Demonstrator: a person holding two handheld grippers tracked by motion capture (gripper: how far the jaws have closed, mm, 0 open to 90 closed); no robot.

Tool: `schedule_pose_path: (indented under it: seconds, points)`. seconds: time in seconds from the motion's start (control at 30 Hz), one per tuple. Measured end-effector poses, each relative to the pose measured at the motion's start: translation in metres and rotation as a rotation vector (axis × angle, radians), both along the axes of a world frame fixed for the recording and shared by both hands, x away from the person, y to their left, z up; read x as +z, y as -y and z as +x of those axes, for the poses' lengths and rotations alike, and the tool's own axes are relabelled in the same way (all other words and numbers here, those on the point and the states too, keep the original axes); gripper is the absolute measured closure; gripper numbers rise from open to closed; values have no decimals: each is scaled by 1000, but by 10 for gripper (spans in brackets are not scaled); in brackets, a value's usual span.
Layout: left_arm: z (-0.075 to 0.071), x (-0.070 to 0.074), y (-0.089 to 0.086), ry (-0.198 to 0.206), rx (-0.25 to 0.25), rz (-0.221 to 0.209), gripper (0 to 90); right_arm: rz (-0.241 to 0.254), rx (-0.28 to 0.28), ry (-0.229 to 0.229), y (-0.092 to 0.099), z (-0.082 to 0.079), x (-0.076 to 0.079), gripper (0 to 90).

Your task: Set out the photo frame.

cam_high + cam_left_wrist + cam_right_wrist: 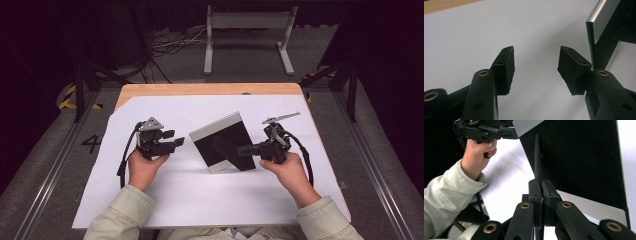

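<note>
Sleeves and both forearms enter at the near table edge in the high view; each hand carries a gripper.

Photo frame [223, 142] lies back-side up near the middle of the white sheet [200, 200], rotated at an angle, silver border showing along its far and near edges. Its black easel stand [537, 155] is the flap hinged to the back panel.

Right gripper [245, 149]: jaws pinched shut on the thin edge of the easel stand, as the right gripper view shows, pads pressed flat on either side of it. Grip sits at the free end of the flap, away from the hinge screws; judged to give the best leverage for swinging the stand out from the back.

Left gripper [176, 140]: jaws stand well apart with nothing between them, pads [504, 68] over bare sheet. It hangs just beside the frame's left edge, not touching; the silver border [602, 17] is at the right of its view. Probably poised to brace the frame against sliding while the stand is pulled.

Wooden table [210, 89] shows beyond the sheet's far edge. A white metal stand [247, 37] is on the floor behind it.
</note>
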State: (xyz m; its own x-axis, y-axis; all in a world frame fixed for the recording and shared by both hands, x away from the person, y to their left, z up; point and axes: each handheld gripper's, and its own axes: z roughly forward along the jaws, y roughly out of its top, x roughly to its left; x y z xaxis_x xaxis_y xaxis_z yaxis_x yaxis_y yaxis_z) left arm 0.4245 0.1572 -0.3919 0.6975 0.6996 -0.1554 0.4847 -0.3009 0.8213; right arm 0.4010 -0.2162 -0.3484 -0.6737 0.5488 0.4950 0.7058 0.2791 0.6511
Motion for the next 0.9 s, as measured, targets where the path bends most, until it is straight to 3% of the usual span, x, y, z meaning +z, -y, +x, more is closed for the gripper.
schedule_pose_path:
  seconds: [0.1, 0.17, 0.2, 0.27, 0.4, 0.67, 0.9]
  points:
    - [0, 0, 0, -1, 1, 2, 475, -2, 1, 71, -4, -2, 0, 874]
    - [0, 0, 0, -1, 3, -2, 475, -1, 0, 83, -5, -3, 0, 874]
    - [0, 0, 0, 2, 4, -2, 475, -11, -3, 122, -8, -4, -1, 874]
    - [-1, 0, -1, 8, 4, -2, 475, -15, -10, 135, -9, -5, -1, 874]
    - [-1, 1, -1, 10, 5, -8, 475, -8, -34, 213, -11, -9, -7, 874]
    - [-1, 0, 0, 7, 3, -6, 474, -14, -11, 244, -9, -11, -11, 873]
    - [-1, 0, 1, 6, 2, -2, 474, -57, 14, 252, -4, -15, -14, 873]
